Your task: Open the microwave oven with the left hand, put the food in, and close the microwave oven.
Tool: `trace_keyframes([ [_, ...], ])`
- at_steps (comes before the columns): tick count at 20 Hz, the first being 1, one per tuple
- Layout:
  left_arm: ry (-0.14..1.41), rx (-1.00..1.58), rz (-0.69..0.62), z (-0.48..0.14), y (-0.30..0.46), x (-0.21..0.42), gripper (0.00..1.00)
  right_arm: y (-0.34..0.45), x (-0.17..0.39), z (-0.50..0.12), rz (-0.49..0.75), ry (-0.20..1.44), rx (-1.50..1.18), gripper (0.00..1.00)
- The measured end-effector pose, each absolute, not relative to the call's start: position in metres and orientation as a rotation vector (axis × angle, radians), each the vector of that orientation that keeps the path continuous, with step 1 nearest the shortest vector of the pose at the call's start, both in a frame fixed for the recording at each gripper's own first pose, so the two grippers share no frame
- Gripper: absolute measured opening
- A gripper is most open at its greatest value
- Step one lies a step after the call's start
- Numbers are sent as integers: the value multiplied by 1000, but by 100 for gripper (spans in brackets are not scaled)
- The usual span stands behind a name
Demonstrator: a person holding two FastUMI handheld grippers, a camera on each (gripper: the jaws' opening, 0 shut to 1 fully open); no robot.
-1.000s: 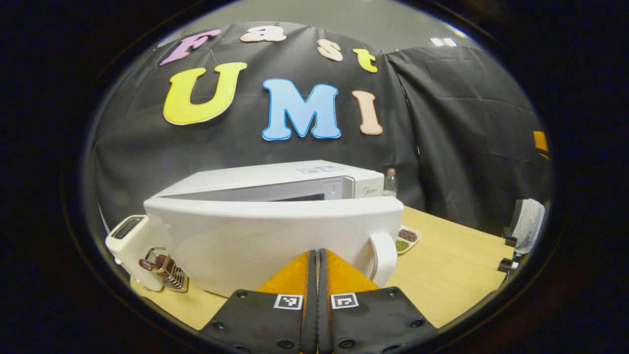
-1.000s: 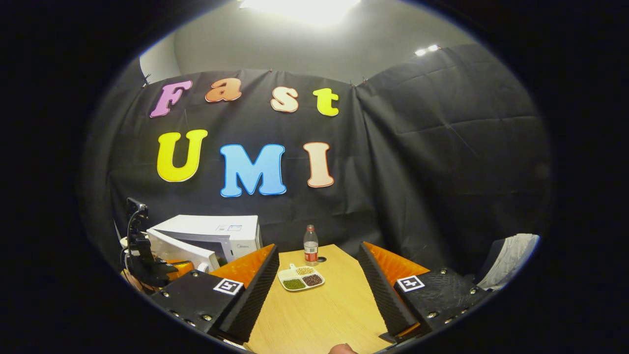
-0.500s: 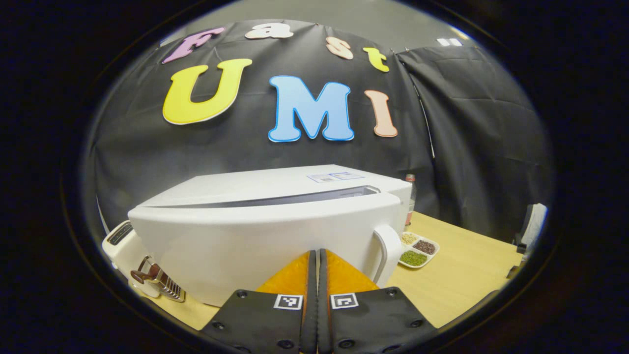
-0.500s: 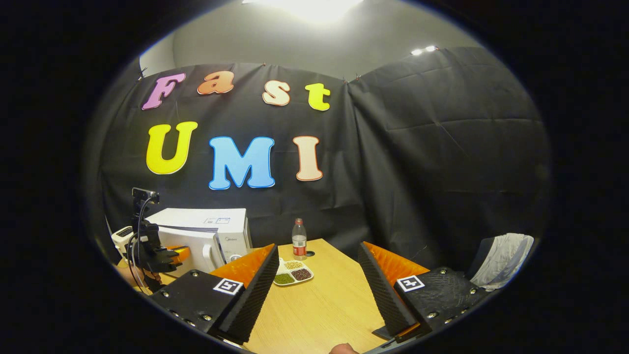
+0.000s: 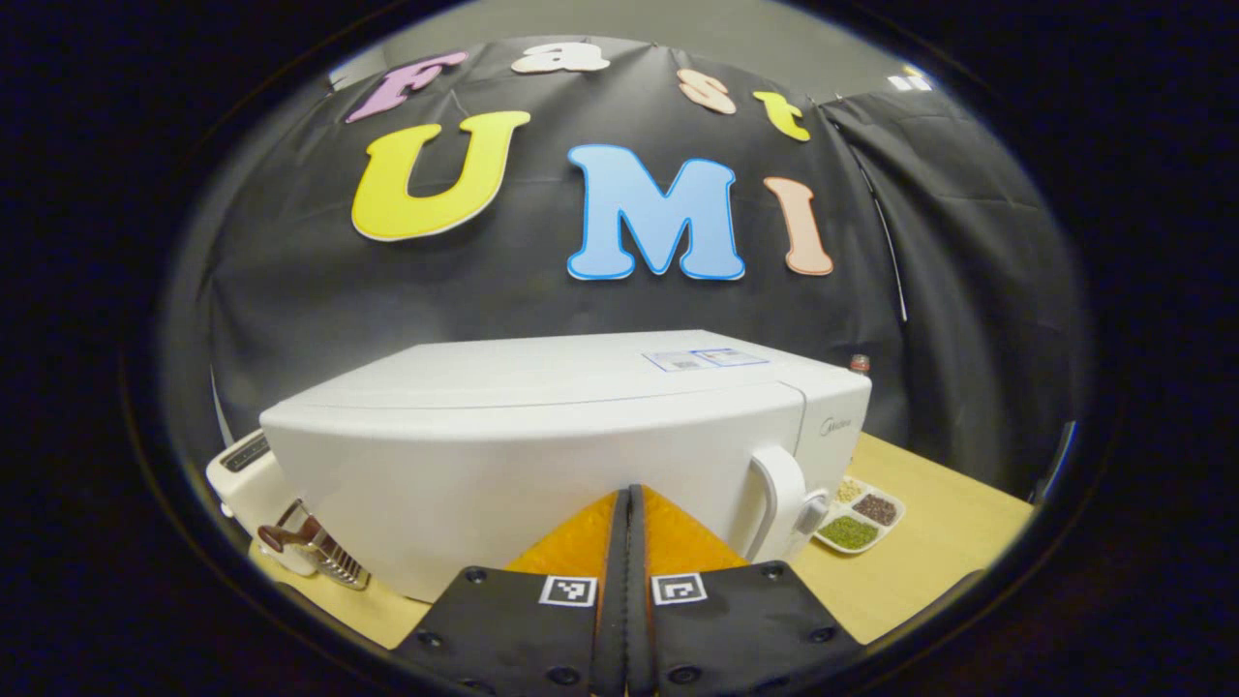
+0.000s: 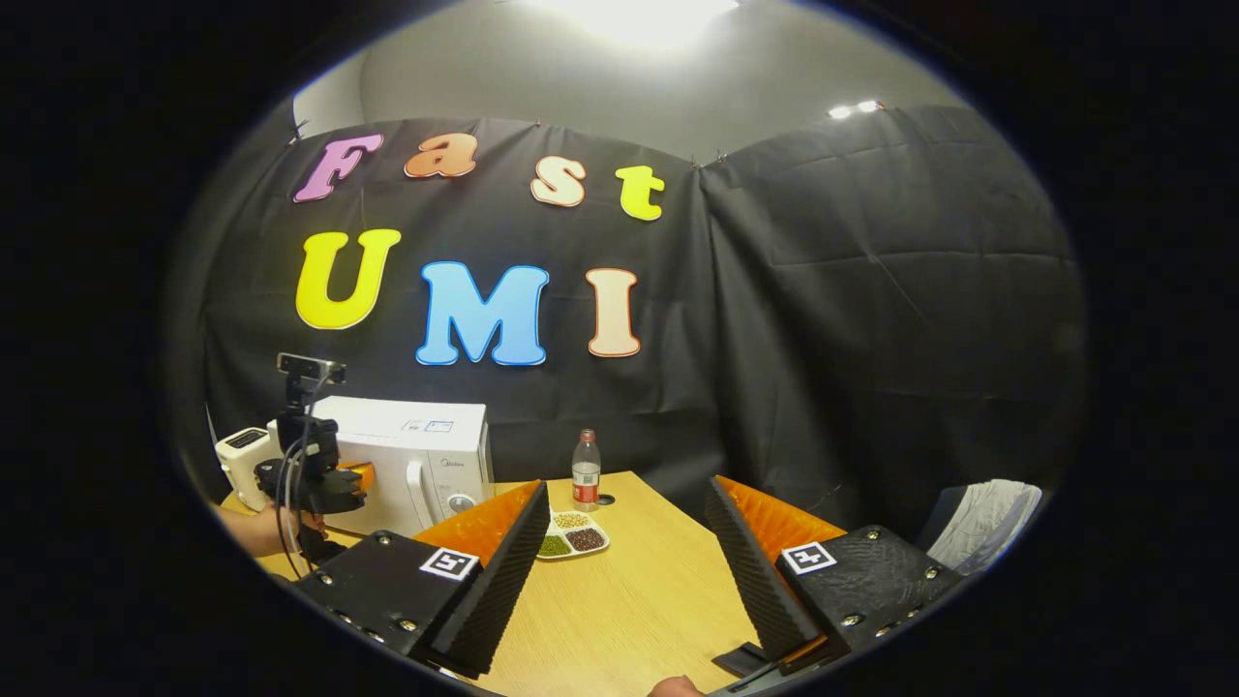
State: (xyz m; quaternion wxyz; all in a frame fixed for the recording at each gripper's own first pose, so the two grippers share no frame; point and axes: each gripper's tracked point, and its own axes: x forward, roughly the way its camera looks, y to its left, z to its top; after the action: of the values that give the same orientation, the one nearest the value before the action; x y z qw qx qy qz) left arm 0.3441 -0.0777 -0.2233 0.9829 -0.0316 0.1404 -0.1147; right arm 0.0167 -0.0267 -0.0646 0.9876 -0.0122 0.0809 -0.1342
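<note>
On the light wooden bench [image 6: 639, 600] the white microwave oven [image 5: 542, 436] stands with its door shut. The left gripper [image 5: 627, 503], fingers pressed together and empty, points at the door; the right gripper [image 6: 624, 542] hangs wide open near the white divided food tray [image 6: 571, 539].

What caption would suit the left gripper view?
Shut tool against the closed door of a white microwave on a wooden table.

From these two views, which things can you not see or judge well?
- Inside of the microwave: hidden by its door in both views, so whether the food is in it cannot be told.
- Left gripper fingertips: in the left gripper view, contact with the door cannot be judged.
- Bottle: microwave hides all but its cap in the left gripper view.
- Divided dish: contents too small in the right gripper view.
</note>
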Motion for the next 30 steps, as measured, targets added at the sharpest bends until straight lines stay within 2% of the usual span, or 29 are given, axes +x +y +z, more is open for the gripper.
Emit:
trace_keyframes([
  [2,307,-57,-205,-220,-76,340,9,-19,15,-68,-230,176,-21,98],
  [4,278,-74,-200,-200,-73,332,7,-15,15,-67,-190,173,-21,98],
  [5,259,-75,-204,-187,-71,321,10,-11,17,-65,-166,166,-12,98],
  [7,219,-52,-192,-163,-65,298,7,-6,18,-65,-109,166,11,98],
  [12,110,-24,-140,-100,-51,224,10,-3,14,-47,30,126,18,98],
  [14,101,-28,-113,-87,-48,192,6,-5,11,-41,66,102,20,98],
  [15,101,-31,-100,-82,-47,178,10,-5,11,-40,86,99,32,98],
  [16,96,-35,-89,-75,-45,164,6,-4,7,-38,107,95,50,98],
  [19,91,-21,-43,-62,-37,122,7,-2,-2,-31,159,84,96,98],
  [20,88,-13,-28,-58,-33,109,10,-1,-3,-28,176,77,98,98],
  [22,80,-3,3,-48,-27,86,6,-1,-7,-24,205,59,86,98],
  [28,65,-18,59,-28,-4,21,10,11,-8,-18,238,39,106,98],
  [30,53,-3,42,-23,-2,8,10,20,-9,-19,245,49,115,98],
])
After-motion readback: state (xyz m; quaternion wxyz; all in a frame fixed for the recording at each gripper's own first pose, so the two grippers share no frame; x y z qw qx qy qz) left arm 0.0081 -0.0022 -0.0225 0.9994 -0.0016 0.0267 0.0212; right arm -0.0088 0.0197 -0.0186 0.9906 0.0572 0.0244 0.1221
